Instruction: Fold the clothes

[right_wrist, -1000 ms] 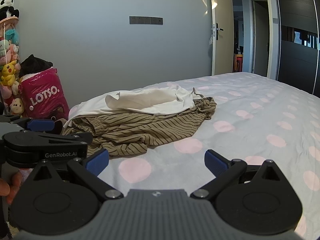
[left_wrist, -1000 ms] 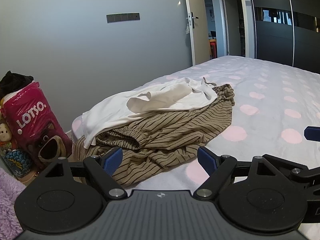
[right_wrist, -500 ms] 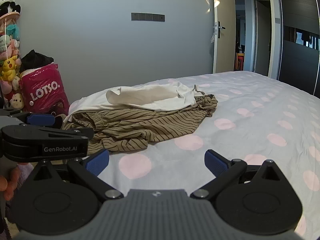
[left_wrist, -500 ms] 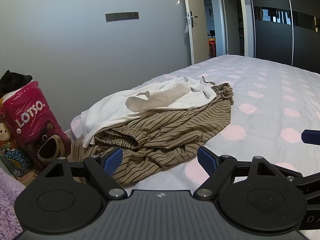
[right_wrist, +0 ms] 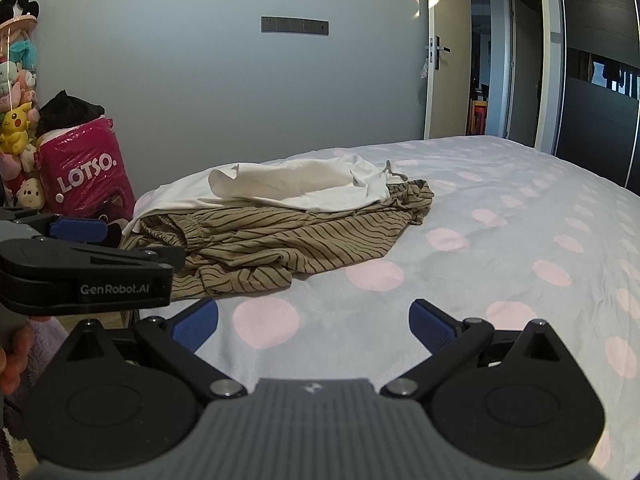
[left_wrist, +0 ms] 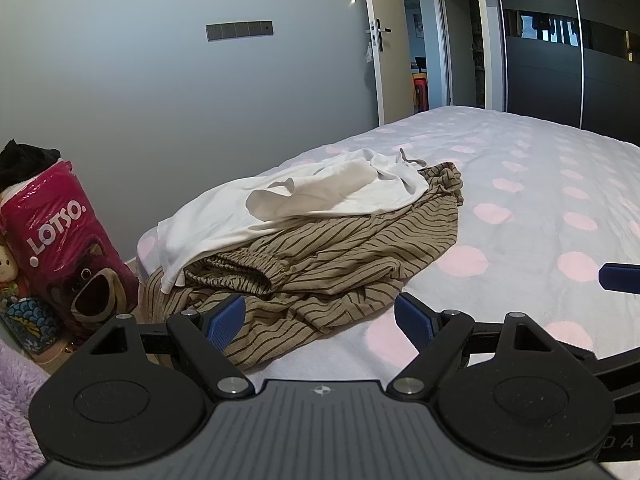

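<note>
Brown striped garment (left_wrist: pixel 328 256), crumpled, near the bed's corner on the grey bed cover with pink dots (left_wrist: pixel 540 200); elastic waistband bunched toward the near left; hem trailing to the bed's edge, just ahead of the left gripper (left_wrist: pixel 320 316). White garment (left_wrist: pixel 296 200), draped over the striped one, touching it along its whole length; one flap curled upward at the middle; drawstring or loop at the far end, too small to identify. Left gripper: jaws wide, empty, aimed at the near hem of the striped cloth, not touching. Right gripper (right_wrist: pixel 314 320): jaws wide, empty, over bare bed cover, apart from the pile. Handling, as judged: both pieces light, limp, thin; no stiffness to hold a crease unaided; white piece likely to slide off the striped one when lifted; bed soft beneath, so pinching probably needs a raised fold rather than flat cloth. Suggested hold: white garment first, at the near-left corner hanging over the bed's edge and at the upturned flap; striped garment afterward by the gathered waistband, thickest and easiest to pinch. Alongside, on the floor: pink LOTSO bag (left_wrist: pixel 68 248); plush toys (right_wrist: pixel 18 128) stacked at the wall.
</note>
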Tool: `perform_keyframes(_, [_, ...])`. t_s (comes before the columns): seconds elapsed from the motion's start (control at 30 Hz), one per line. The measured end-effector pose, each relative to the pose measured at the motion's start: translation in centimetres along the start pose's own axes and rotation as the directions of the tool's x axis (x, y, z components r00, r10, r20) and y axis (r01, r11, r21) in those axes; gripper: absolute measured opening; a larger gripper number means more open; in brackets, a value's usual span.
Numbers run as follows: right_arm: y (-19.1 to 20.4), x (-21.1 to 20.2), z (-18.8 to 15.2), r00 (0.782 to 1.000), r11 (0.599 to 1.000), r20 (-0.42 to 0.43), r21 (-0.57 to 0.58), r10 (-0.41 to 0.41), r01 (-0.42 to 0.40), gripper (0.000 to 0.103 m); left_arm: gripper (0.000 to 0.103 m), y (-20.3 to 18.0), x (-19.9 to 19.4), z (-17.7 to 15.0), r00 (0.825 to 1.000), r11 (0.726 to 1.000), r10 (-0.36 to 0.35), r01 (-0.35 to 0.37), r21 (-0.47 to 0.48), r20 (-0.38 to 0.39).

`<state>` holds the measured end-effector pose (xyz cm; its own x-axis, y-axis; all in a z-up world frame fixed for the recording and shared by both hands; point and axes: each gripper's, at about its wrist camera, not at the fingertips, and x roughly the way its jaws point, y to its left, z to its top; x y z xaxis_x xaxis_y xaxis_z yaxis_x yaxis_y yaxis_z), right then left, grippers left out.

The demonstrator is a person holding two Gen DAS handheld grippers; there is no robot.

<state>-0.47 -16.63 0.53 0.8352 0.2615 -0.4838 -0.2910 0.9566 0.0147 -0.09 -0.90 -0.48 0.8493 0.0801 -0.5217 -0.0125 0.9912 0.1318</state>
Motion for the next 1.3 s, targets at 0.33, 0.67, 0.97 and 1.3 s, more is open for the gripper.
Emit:
perform_keyframes(0.33, [-0.2, 0.4, -0.5, 0.999, 1.0, -0.028, -0.011, -0.015, 0.015, 0.102, 0.082, -0.1, 0.6, -0.1, 0.999, 1.0, -0.02, 0.02, -0.008, -0.039])
perform_keyframes(0.67, [-2.3, 0.1, -1.9, 0.993, 0.995, -0.069, 0.005, -0.096, 0.097, 0.102, 0.076, 0.0, 4.0, 2.1, 0.989, 0.994, -0.091, 0.096, 0.043, -0.113])
perform_keyframes(0.97, [-4.3, 0.2, -3.6, 0.982, 0.989, -0.123, 0.019, -0.142, 0.146, 0.102, 0.069, 2.1, 10.9, 7.2, 0.996, 0.994, -0.035, 0.044, 0.099, -0.088])
perform_keyframes(1.3, [-7.1, -0.9, -7.0, 0.958, 0.977, -0.214, 0.046, -0.193, 0.207, 0.102, 0.071, 3.5, 22.1, 10.5, 0.995, 0.984, -0.026, 0.043, 0.175, -0.098])
